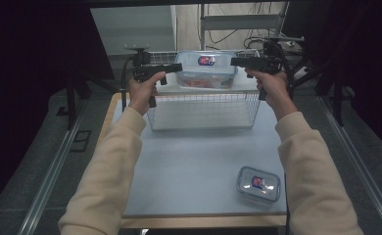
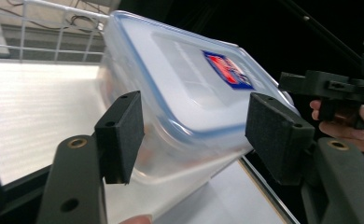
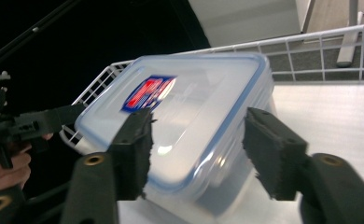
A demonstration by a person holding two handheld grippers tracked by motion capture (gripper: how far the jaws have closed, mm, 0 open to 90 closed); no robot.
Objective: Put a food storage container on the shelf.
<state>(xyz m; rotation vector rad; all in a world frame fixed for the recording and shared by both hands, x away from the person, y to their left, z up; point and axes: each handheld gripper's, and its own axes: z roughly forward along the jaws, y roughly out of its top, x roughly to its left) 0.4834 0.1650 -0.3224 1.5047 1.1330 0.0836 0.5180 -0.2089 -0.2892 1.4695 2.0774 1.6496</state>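
- The large lidded container [image 1: 206, 70] sits at the far end of the worktop [image 1: 194, 161], over the wire basket [image 1: 203, 110], between the two hand-held grippers.
- In the high view its long axis runs left to right across the worktop, lid up, with the red and blue label [image 1: 206, 60] on top. Its lid tilts in both gripper views.
- The left hand-held gripper [image 1: 177, 67] points right toward the container's left end. In the left gripper view its jaws stand apart on either side of the container's edge, with a gap showing at each pad: no clamp.
- The right hand-held gripper [image 1: 235, 61] points left toward the container's right end. In the right gripper view its jaws are apart; the left jaw lies across the lid, and the blur hides any contact.
- Count: two lidded containers, the large one and a small container [image 1: 259, 183] lying flat near the front right corner of the worktop, well apart; one wire basket; two hand-held grippers.
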